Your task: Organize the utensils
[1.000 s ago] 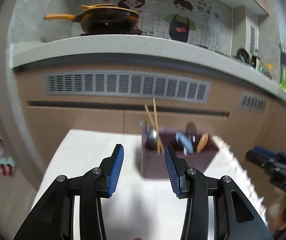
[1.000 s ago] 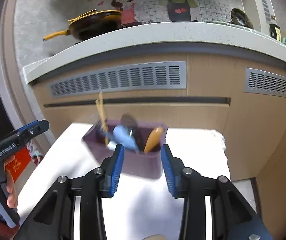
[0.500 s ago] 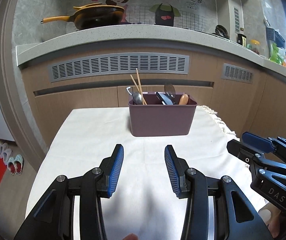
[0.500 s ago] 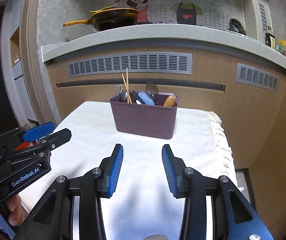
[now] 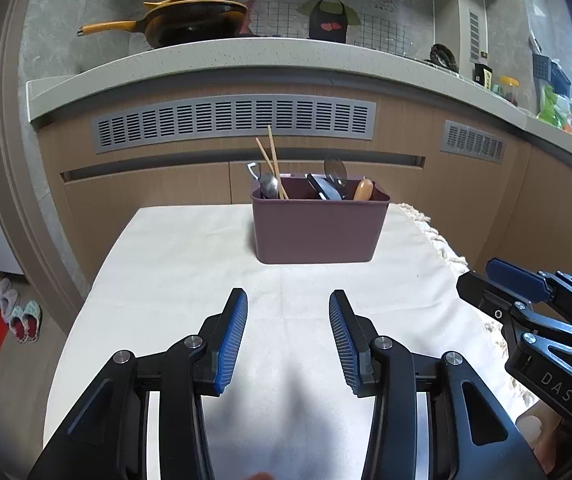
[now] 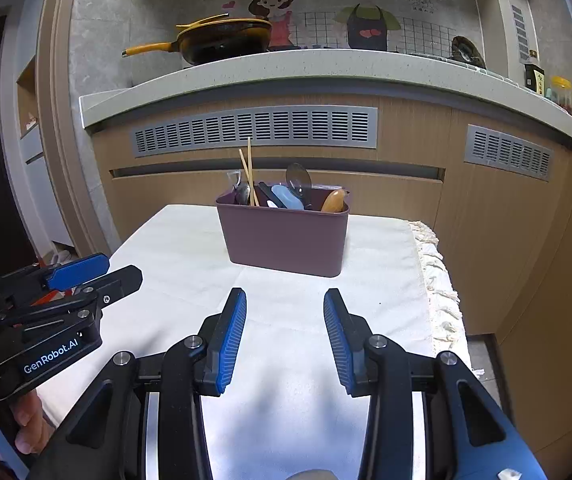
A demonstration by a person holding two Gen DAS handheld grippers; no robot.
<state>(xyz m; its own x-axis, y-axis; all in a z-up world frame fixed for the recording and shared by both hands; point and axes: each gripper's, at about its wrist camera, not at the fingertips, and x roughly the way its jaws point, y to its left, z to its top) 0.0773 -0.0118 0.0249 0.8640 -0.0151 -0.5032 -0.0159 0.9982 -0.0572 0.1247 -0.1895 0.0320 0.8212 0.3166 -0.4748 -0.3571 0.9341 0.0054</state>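
A purple utensil holder [image 5: 317, 228] stands upright at the far end of the white-clothed table [image 5: 190, 272]; it also shows in the right wrist view [image 6: 286, 236]. In it stand wooden chopsticks [image 5: 272, 166], metal spoons [image 5: 269, 188], a blue-handled utensil [image 6: 287, 197] and an orange-handled one [image 5: 363, 190]. My left gripper [image 5: 287, 300] is open and empty over the near part of the table. My right gripper [image 6: 284, 300] is open and empty beside it, and shows at the right of the left wrist view [image 5: 497, 280].
A kitchen counter [image 5: 246, 56] with a yellow-handled pan [image 5: 190, 24] runs behind the table, above wooden cabinets with grey vents [image 5: 234, 120]. The cloth's fringed edge [image 6: 437, 280] hangs at the table's right side. Slippers [image 5: 18, 312] lie on the floor at the left.
Both grippers have pulled back from the utensil holder toward the near end of the table and have settled. Both stay open and empty. The holder has not moved.
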